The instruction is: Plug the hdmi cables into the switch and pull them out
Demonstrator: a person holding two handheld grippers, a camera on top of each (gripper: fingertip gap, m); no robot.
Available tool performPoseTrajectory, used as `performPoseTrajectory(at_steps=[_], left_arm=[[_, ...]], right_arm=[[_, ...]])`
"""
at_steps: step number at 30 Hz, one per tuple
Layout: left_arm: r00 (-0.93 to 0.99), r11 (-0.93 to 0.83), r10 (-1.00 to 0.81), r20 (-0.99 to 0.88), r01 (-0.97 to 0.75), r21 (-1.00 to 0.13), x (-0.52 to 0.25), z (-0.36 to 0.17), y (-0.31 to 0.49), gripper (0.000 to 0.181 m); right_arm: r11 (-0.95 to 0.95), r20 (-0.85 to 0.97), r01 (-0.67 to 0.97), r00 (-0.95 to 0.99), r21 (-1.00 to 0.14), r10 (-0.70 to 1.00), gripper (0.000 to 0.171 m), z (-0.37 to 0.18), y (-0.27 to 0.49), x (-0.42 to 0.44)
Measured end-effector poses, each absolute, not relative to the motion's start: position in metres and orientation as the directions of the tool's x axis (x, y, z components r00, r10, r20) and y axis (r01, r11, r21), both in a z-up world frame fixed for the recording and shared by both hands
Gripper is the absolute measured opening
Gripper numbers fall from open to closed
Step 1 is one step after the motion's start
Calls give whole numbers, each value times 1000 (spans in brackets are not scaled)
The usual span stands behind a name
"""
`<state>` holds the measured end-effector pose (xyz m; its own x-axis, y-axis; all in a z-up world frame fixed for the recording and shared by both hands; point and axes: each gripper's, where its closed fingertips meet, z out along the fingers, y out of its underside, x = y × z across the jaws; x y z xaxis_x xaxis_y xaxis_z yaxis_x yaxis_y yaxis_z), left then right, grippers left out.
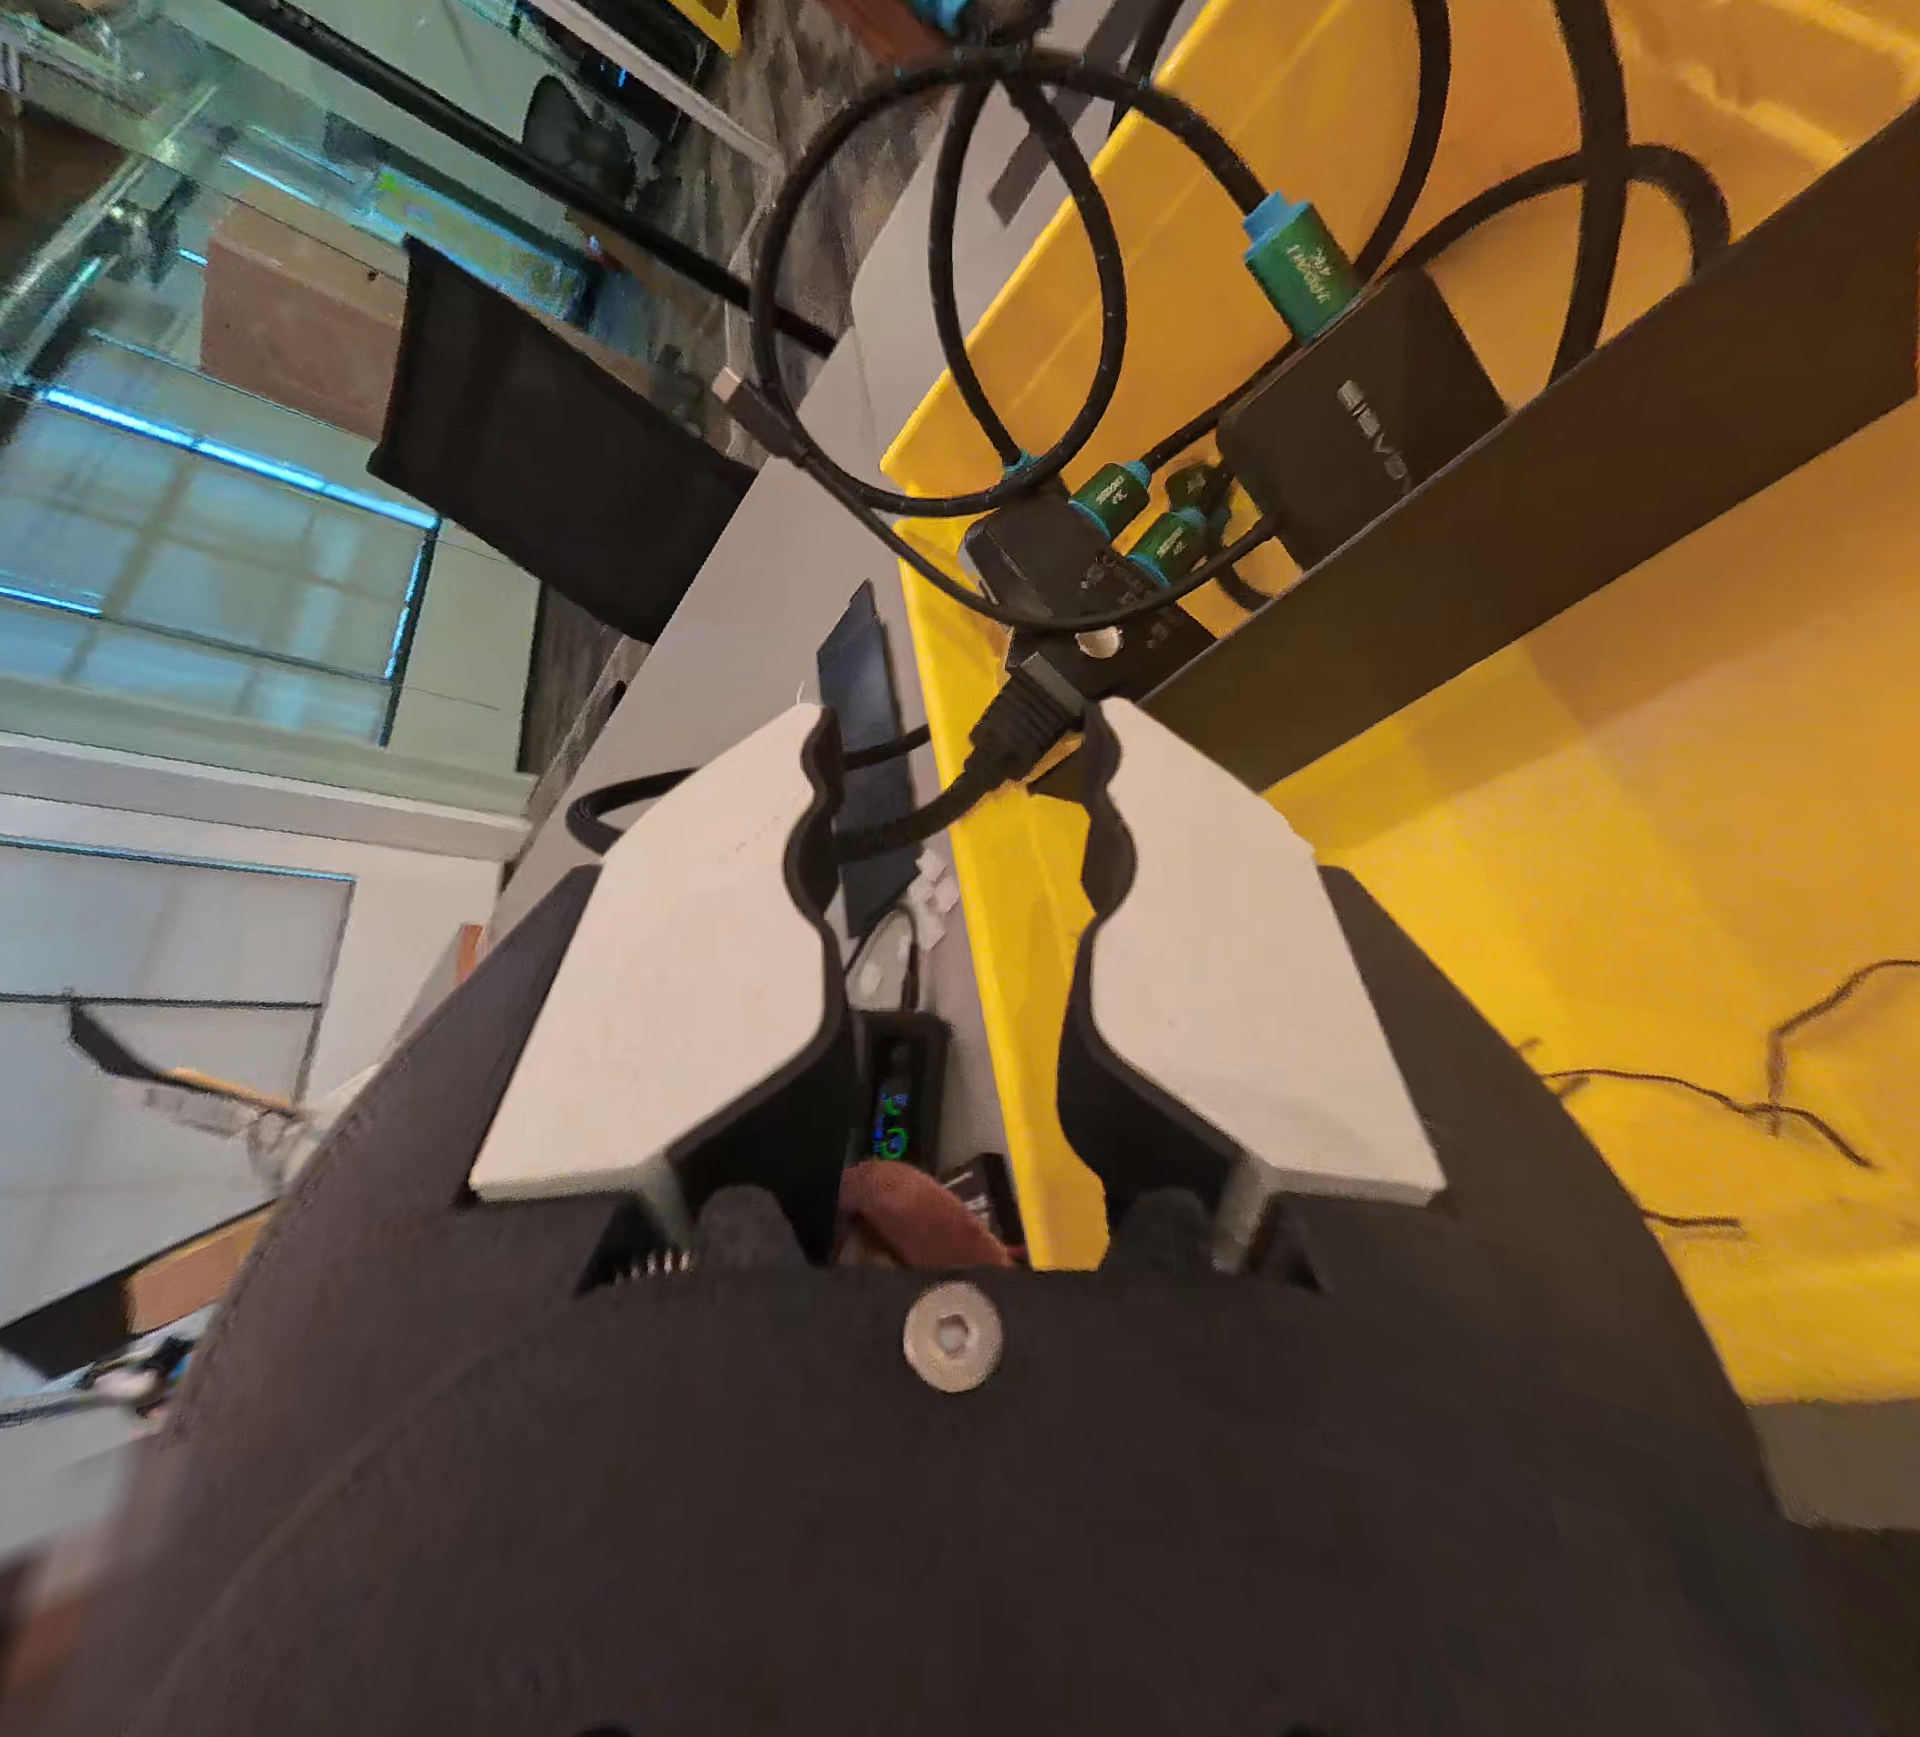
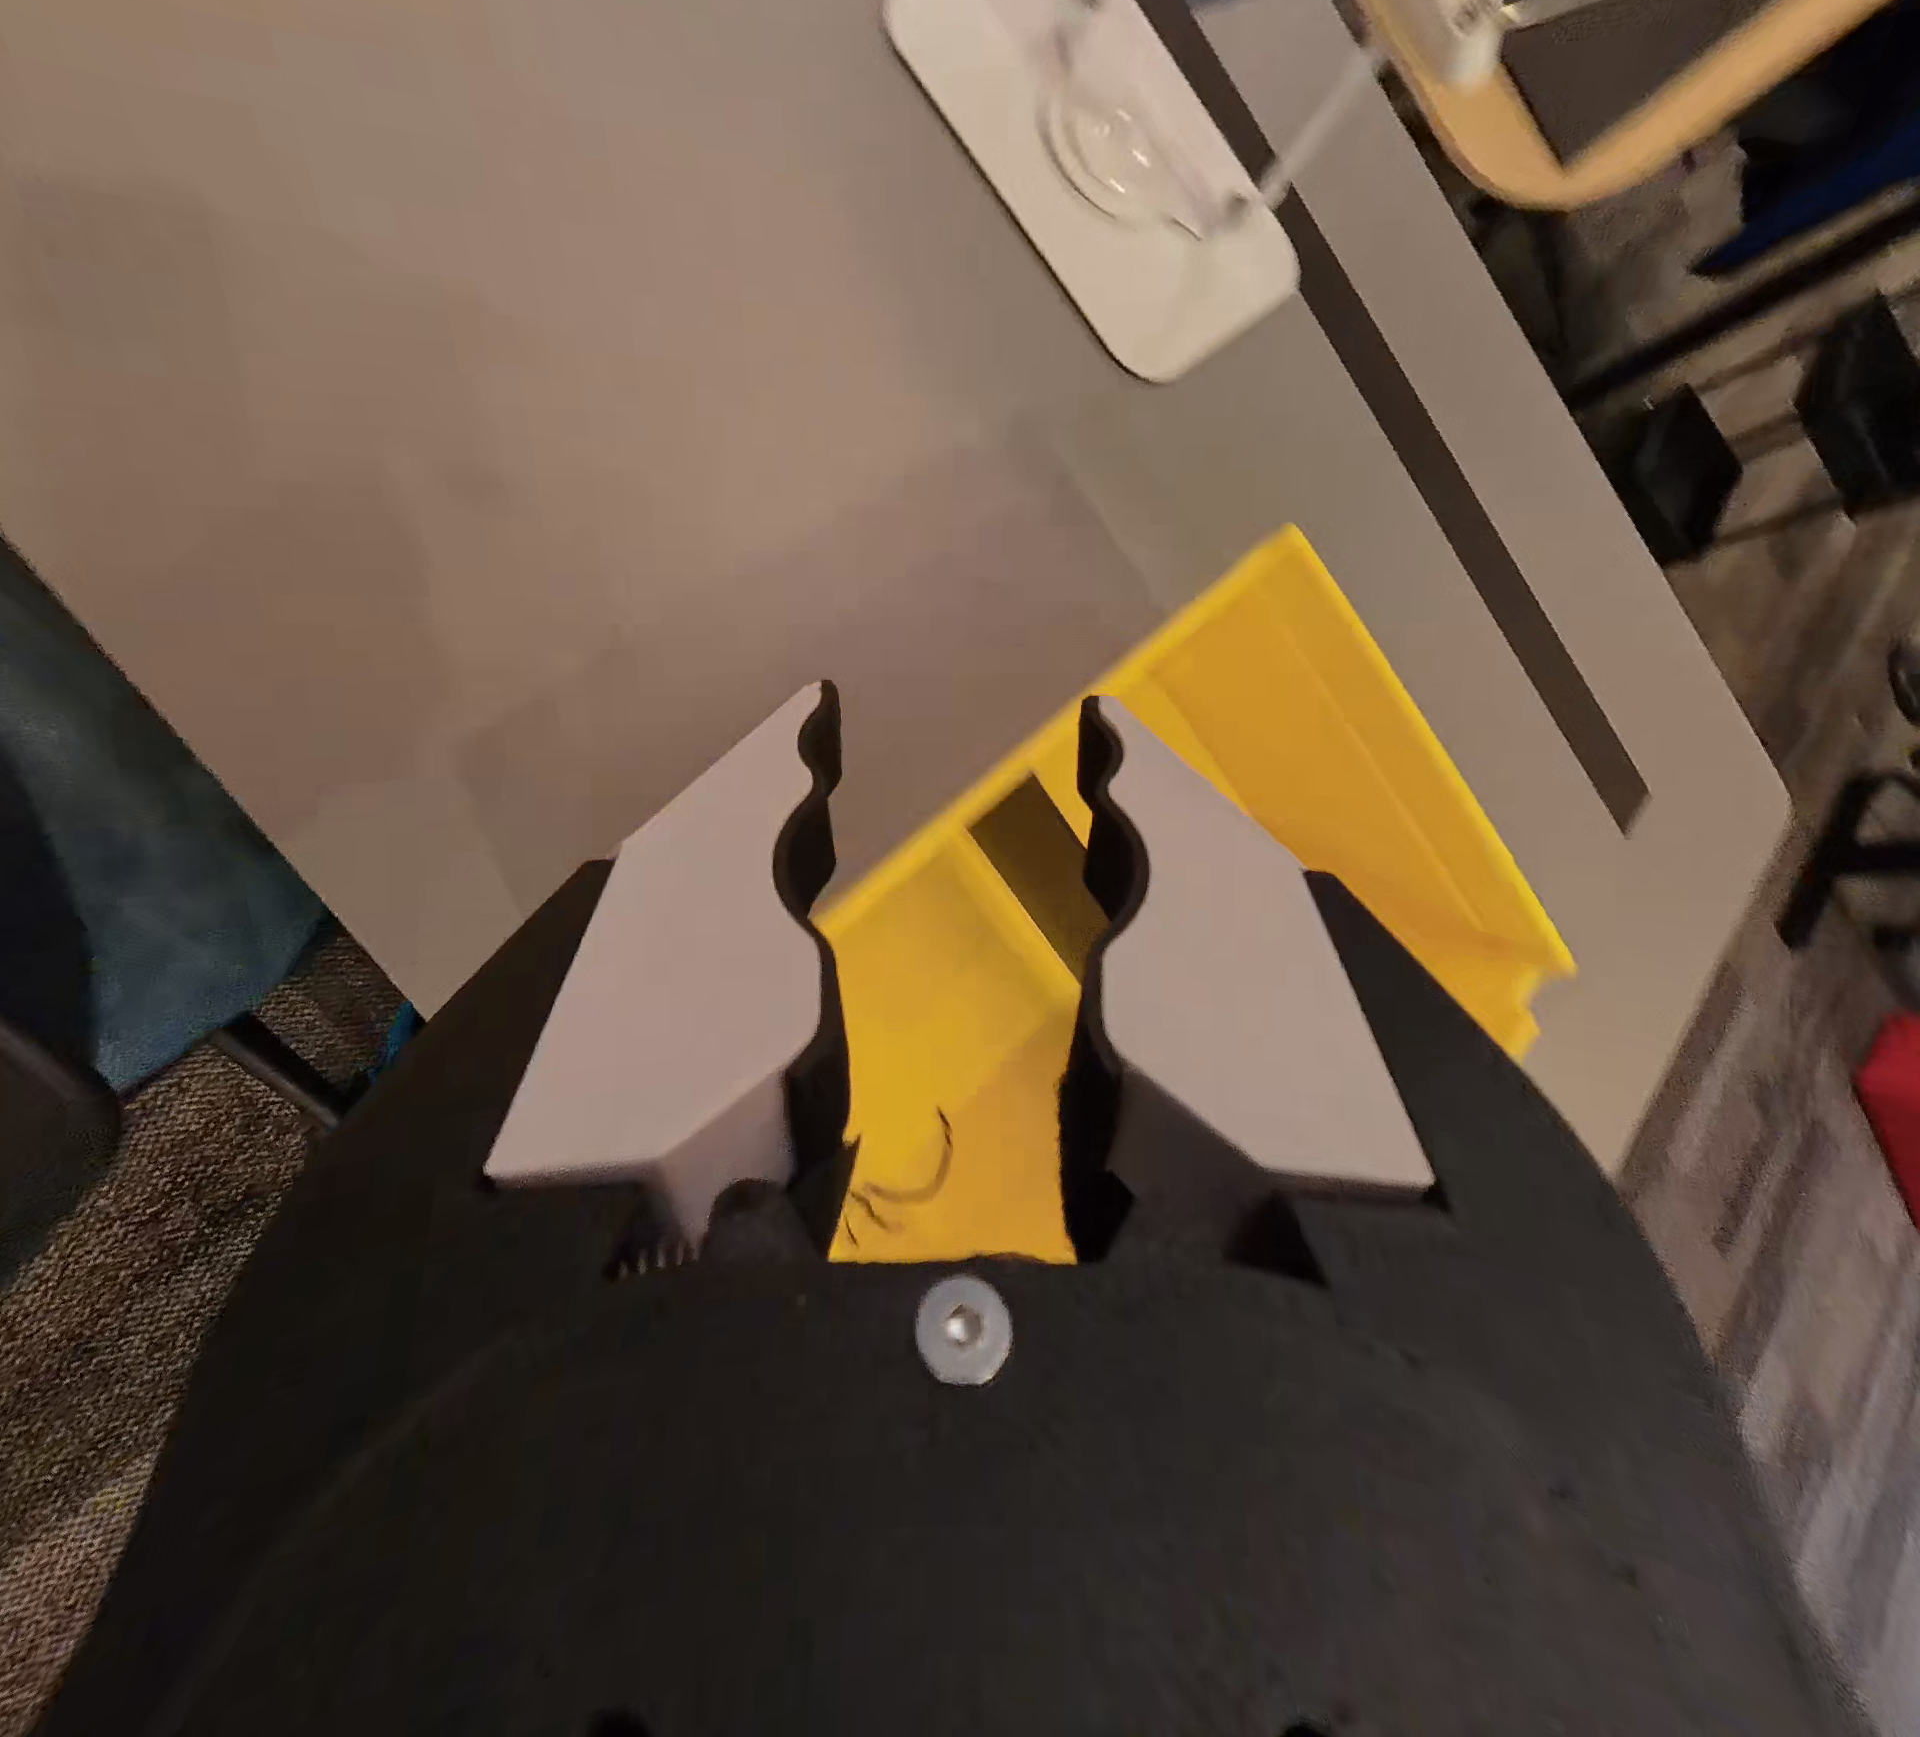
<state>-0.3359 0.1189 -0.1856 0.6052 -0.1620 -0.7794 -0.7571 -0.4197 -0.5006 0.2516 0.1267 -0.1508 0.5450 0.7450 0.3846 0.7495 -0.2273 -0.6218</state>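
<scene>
Grey bench carries a yellow bin with a black divider, and the cables and switch lie inside it. In the left wrist view the left gripper points toward 12 o'clock with its jaws wide and nothing between them. Just past the tips sits a black plug with a ribbed strain relief; it seems to enter the near end of the small black switch, though the joint is partly hidden. Green HDMI plugs sit in the switch's far side toward 1 o'clock, and another green plug meets a larger black box higher up. Looped black cables arch over it all at 12 o'clock.

The right gripper hangs over the bin's other end, jaws wide and empty, with a white lamp base at 1 o'clock on the bench.

The step in hand looks like taking hold of a plug at the switch. Closing on the hard plug body, not the cable or strain relief, and pulling straight along the socket axis would spare the port. The light switch will likely drag along, so the right gripper should pin it first.
</scene>
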Motion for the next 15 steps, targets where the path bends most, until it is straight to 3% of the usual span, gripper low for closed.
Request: performPoseTrajectory(at_steps=[9, 13, 14, 15], left_arm=[[336, -561, -339, -879, -822, -98, -384, -225, 148, 38], [230, -549, -379, -896, -836, 18, -388, -234, 157, 17], [209, -541, -370, -905, -841, 27, -387, -234, 159, 2], [188, -528, -345, -920, -849, 24, -386, -230, 162, 0]], right_arm=[[-119, 322, 805, 361, -581, 875, 43, -202, 108, 156], [-107, 289, 807, 326, -581, 900, 41, -219, 100, 138], [-105, 282, 806, 321, -582, 904, 40, -221, 98, 135], [-104, 278, 807, 317, -582, 907, 39, -224, 97, 134]])
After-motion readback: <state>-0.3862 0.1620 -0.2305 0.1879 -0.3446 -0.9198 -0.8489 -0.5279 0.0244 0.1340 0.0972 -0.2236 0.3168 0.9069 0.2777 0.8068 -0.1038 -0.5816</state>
